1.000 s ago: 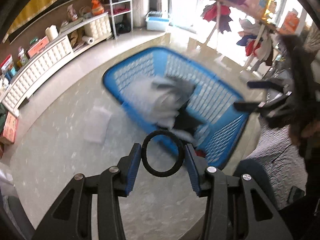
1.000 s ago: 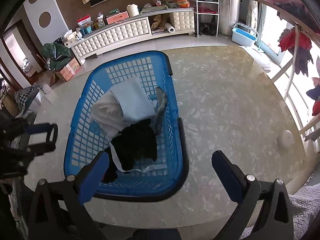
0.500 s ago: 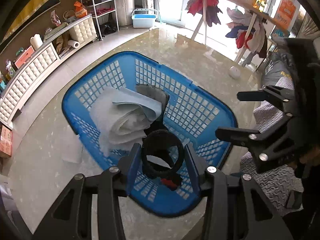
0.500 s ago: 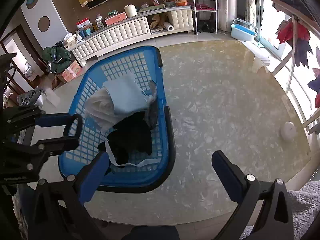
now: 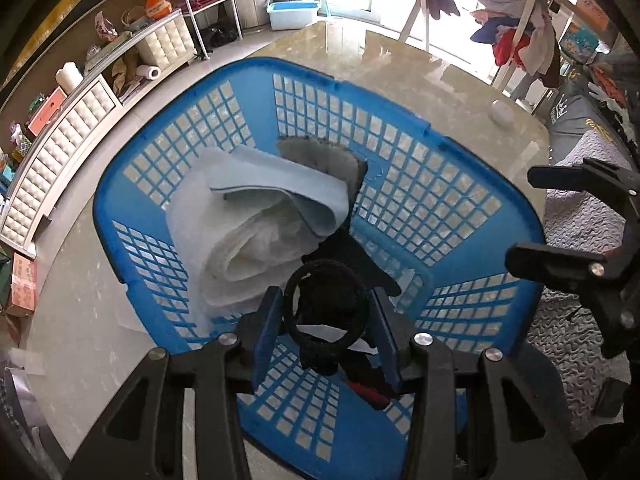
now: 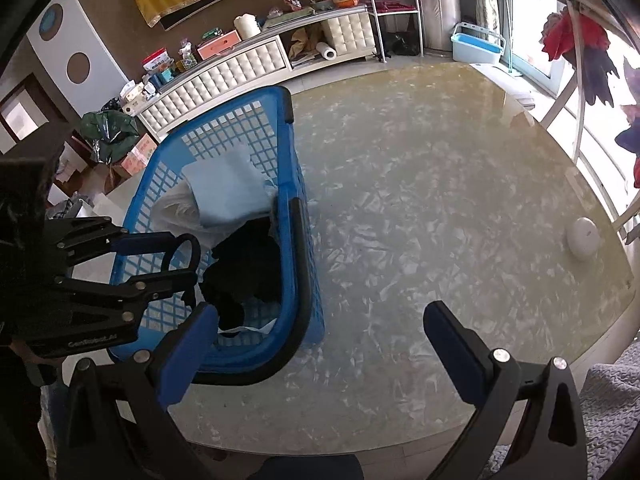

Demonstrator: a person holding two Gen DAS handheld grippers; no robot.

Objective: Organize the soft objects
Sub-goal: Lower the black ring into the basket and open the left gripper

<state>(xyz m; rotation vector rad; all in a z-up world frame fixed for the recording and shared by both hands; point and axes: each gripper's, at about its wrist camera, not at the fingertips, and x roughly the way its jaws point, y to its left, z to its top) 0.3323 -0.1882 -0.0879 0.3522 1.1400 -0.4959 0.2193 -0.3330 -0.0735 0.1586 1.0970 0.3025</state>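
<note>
My left gripper (image 5: pixel 326 312) is shut on a black fabric ring (image 5: pixel 296 332) and holds it above the near end of the blue laundry basket (image 5: pixel 404 128). The basket holds a white towel (image 5: pixel 240 240), a light blue cloth (image 5: pixel 288 188), a grey cloth (image 5: pixel 320 156) and black clothing (image 5: pixel 352 252). In the right wrist view the basket (image 6: pixel 296 184) is at the left, with the left gripper (image 6: pixel 188 260) and ring (image 6: pixel 195 254) over it. My right gripper (image 6: pixel 320 332) is open and empty above the table, to the right of the basket.
The basket sits on a glossy marble table (image 6: pixel 420 200). A small white round object (image 6: pixel 583 236) lies near the table's right edge. A white cabinet (image 6: pixel 224 72) and a clothes rack (image 5: pixel 516 12) stand beyond. A grey patterned cover (image 5: pixel 576 216) lies to the right.
My left gripper has moved over the basket with the ring still held. My right gripper has shifted right, so the basket now lies further left in its view.
</note>
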